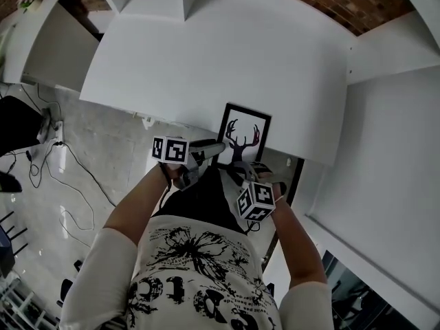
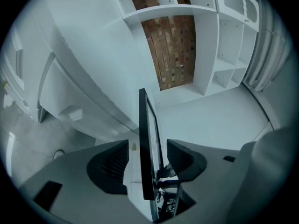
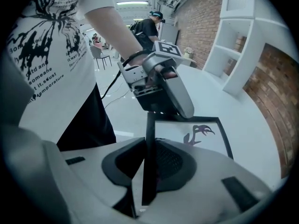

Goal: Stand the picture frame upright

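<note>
Head view showed the picture frame (image 1: 244,135) at the white table's (image 1: 206,60) near edge, long axis pointing away from the person. The right gripper (image 3: 149,148) pinched its near edge. The left gripper (image 2: 147,149) straddled its left edge, jaws spread, not pressing.

Blk picture frame (image 1: 244,140), deer print; wht table (image 1: 206,60); brick wall (image 1: 347,0).

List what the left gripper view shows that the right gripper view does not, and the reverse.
Left gripper view only: the left tongs open, with a gap on each side of the picture frame, which is seen edge-on.
Right gripper view only: the right tongs shut on the frame's edge, the deer print, the person's printed shirt, and the marker cube on the left tongs.
Both: the frame, the white table, a brick wall and white shelves.
</note>
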The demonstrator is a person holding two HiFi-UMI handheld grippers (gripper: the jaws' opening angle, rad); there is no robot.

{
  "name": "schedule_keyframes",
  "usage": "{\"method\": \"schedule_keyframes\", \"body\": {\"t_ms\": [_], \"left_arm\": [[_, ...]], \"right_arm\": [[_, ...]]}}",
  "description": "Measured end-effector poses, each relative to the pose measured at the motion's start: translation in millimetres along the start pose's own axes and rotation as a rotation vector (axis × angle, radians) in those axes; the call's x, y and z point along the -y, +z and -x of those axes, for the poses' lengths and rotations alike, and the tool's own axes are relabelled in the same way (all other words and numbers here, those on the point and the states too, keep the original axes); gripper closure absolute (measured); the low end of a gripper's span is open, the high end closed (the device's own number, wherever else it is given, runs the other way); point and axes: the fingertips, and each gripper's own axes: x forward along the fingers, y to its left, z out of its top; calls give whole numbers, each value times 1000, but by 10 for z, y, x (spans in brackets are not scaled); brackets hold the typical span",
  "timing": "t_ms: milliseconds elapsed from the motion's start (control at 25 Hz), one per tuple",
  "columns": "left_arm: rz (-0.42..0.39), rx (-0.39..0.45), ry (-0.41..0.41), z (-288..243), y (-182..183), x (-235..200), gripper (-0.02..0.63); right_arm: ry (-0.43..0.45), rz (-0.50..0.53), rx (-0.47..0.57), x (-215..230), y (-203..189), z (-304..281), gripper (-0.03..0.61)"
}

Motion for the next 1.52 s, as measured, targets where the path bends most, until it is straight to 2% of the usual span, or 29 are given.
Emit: {"method": "schedule_keyframes", "body": {"t_ms": [40,200,320,440,560,600,840,920,1000,1120,1280,1400,1480,1520], "left_arm": [[0,-10,-16,-25,3,11,362],[21,-19,-39,-98,54,-30,465],[32,-30,-58,-153,70,-27,469],[9,-56,-28,-219,59,-58,469],[22,-69,-21,-255,41,-27,529],[32,-71,-21,-261,37,-18,531],[39,-94,-13,-252,32,-21,534],[42,-96,-12,-250,41,-18,534],[44,-98,-12,-251,46,-13,534],[42,-102,-10,-256,57,-12,534],[45,-109,-10,-278,65,-24,534],[46,-118,-11,-298,66,-33,534],[43,-125,-12,-295,71,-27,534],[42,-128,-13,-291,76,-22,534]], "right_arm": [[2,2,0,-2,6,2,506],[5,4,0,-7,19,-8,506],[3,10,-1,-6,16,-13,506],[1,24,-7,2,15,-18,506],[-3,30,-15,-6,10,-15,505],[-3,27,-16,-8,3,-14,505],[6,-10,-5,-3,-5,-30,505],[14,-49,19,-2,8,-38,476],[41,-144,95,12,70,9,365],[83,-412,279,155,144,200,329],[142,-858,473,442,-185,498,325],[131,-1103,549,616,-621,588,331],[167,-1256,599,673,-827,562,340],[192,-1329,629,700,-899,531,364]]}}
